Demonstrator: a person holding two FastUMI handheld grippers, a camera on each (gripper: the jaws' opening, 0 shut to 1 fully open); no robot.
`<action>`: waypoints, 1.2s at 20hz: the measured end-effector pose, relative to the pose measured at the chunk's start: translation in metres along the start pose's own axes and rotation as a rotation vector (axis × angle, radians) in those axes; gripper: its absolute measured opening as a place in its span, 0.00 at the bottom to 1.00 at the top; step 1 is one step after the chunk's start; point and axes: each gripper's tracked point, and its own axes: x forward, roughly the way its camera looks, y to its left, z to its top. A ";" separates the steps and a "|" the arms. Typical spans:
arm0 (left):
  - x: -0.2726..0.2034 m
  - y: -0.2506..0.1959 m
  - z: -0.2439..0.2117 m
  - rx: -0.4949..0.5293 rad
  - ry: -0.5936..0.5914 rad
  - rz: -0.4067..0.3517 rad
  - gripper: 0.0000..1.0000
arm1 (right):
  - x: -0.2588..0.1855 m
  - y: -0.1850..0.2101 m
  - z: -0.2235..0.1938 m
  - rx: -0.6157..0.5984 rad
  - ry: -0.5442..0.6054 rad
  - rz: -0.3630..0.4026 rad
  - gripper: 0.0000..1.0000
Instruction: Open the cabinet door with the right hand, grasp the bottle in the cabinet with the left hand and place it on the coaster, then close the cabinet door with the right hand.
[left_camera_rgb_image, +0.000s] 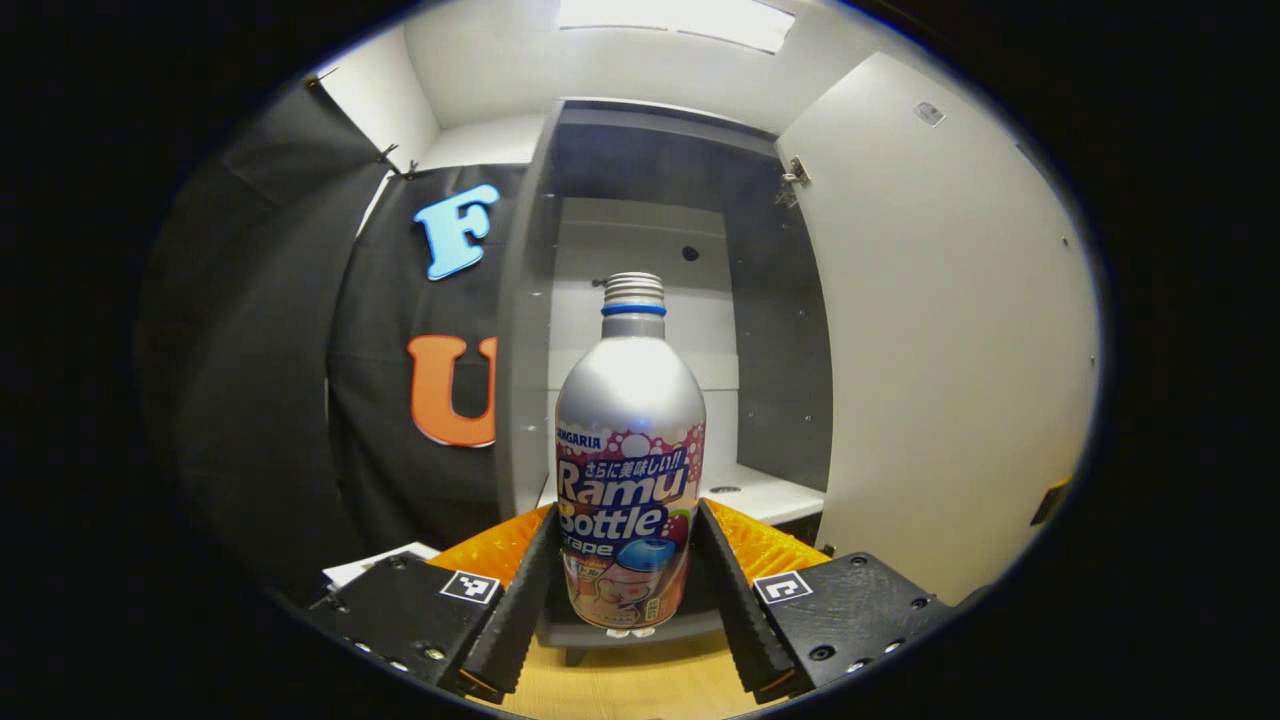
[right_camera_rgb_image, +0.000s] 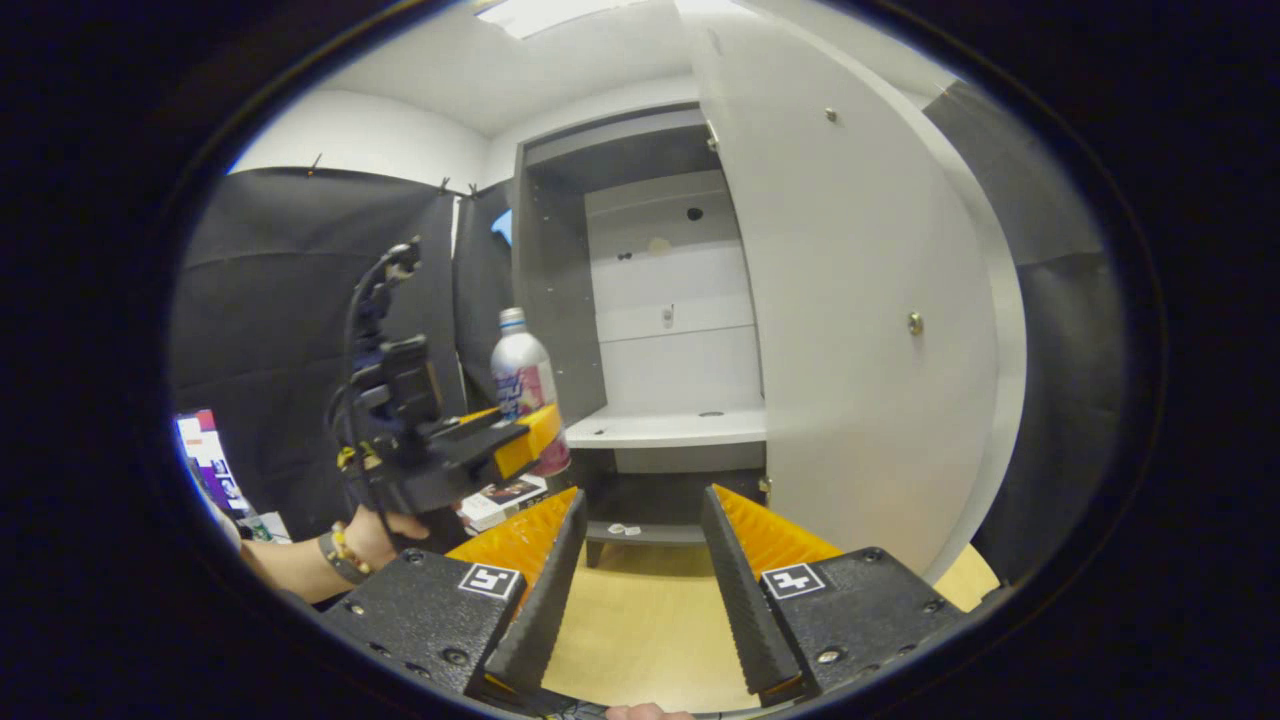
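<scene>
While the left gripper (left_camera_rgb_image: 627, 590) clamps the bottle (left_camera_rgb_image: 628, 470), apparently airborne, the right gripper (right_camera_rgb_image: 640, 570) gapes empty.

There was one bottle (left_camera_rgb_image: 630, 460) in front of one cabinet (left_camera_rgb_image: 640, 200). The cabinet had one door (left_camera_rgb_image: 940, 330). Two grippers were near the cabinet.

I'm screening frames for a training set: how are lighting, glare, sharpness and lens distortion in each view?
Left gripper view: the bottle is sharp and evenly lit, with soft sheen on its bare metal; the ceiling light is blown out. Right gripper view: fisheye bows the open cabinet door strongly; the cabinet's lower recess is dark; the table looks glare-free.
</scene>
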 end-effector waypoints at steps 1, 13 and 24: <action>-0.015 0.012 -0.009 0.006 0.005 0.030 0.77 | -0.001 0.003 0.000 -0.003 -0.002 0.009 0.74; -0.111 0.123 -0.214 0.010 0.222 0.361 0.77 | 0.000 0.031 -0.003 -0.037 0.015 0.050 0.74; -0.112 0.159 -0.288 -0.013 0.332 0.452 0.78 | 0.010 0.044 -0.002 -0.071 0.041 0.046 0.74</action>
